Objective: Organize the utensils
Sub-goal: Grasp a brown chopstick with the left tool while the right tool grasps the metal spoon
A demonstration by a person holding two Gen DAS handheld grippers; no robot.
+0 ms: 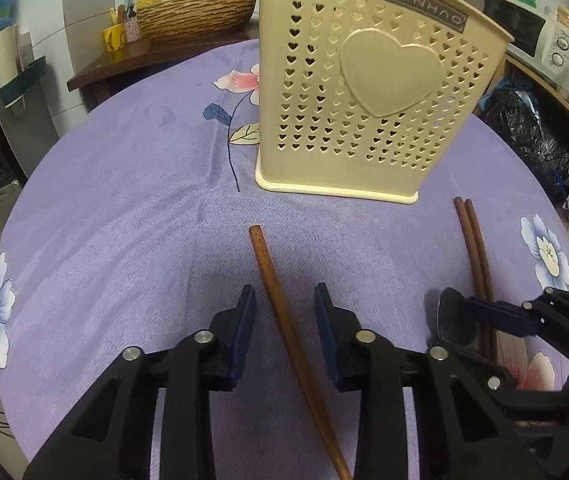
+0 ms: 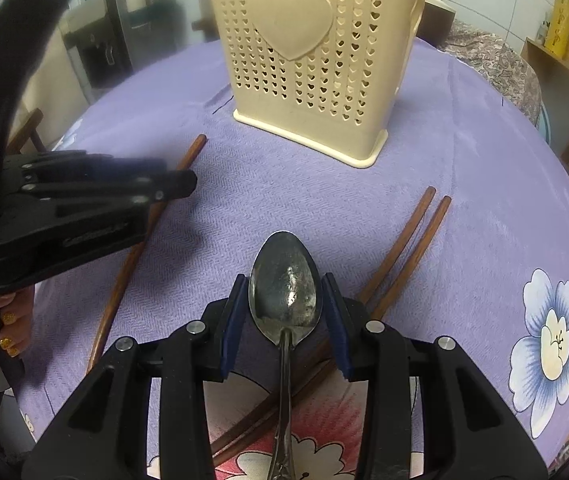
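A: Where do things stand on the table [image 1: 124,184]?

B: The left hand-held gripper [image 1: 282,312] is spread, straddling a single brown chopstick [image 1: 280,320] that lies flat on the purple cloth; the pads aren't touching it. The right hand-held gripper [image 2: 286,304] has its blue pads against the bowl of a metal spoon [image 2: 284,292], pinching it at the widest part.

A: How will they handle?

B: I'd judge the chopstick light, stiff and thin, and smooth enough to roll or pivot; take it near the middle so it hangs level. The spoon looks heavier and slick; held by the bowl, its long handle may swing.

A: Anything else?

B: A pair of chopsticks [image 2: 412,248] lies just beside the spoon. The cream holder [image 1: 364,92] with heart-shaped holes stands upright beyond, its plate reading "JIANHAO".
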